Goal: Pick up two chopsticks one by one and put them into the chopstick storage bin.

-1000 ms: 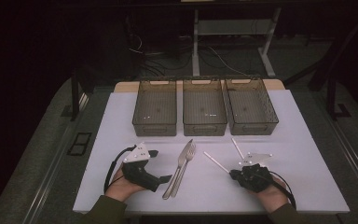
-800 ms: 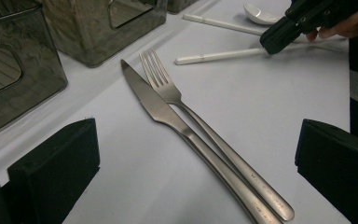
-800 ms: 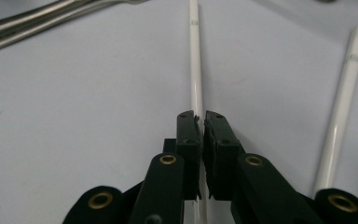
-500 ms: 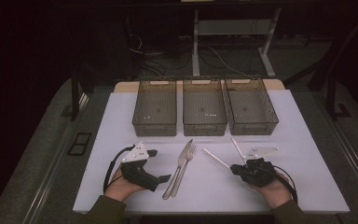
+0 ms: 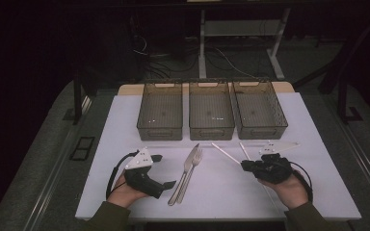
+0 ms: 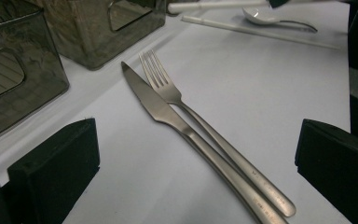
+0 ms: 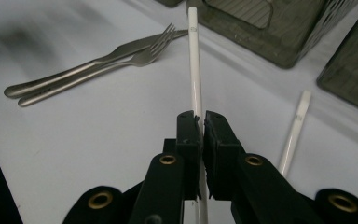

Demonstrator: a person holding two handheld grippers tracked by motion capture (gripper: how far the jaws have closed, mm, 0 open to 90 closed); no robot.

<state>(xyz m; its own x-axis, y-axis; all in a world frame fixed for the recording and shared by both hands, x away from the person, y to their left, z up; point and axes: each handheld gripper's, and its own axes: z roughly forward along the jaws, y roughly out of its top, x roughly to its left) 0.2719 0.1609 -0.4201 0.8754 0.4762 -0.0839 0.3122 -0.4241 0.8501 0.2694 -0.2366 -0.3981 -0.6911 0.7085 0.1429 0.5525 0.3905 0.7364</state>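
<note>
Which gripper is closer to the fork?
Left. The left gripper rests just beside the fork, jaws open toward it. The right gripper is farther off, shut on a white chopstick.

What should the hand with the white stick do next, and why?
Probably lift it a bit more and carry it toward a grey bin. The right gripper is shut on one white chopstick, whose far end points past the fork. Its twin lies on the table, and the bins look empty.
</note>
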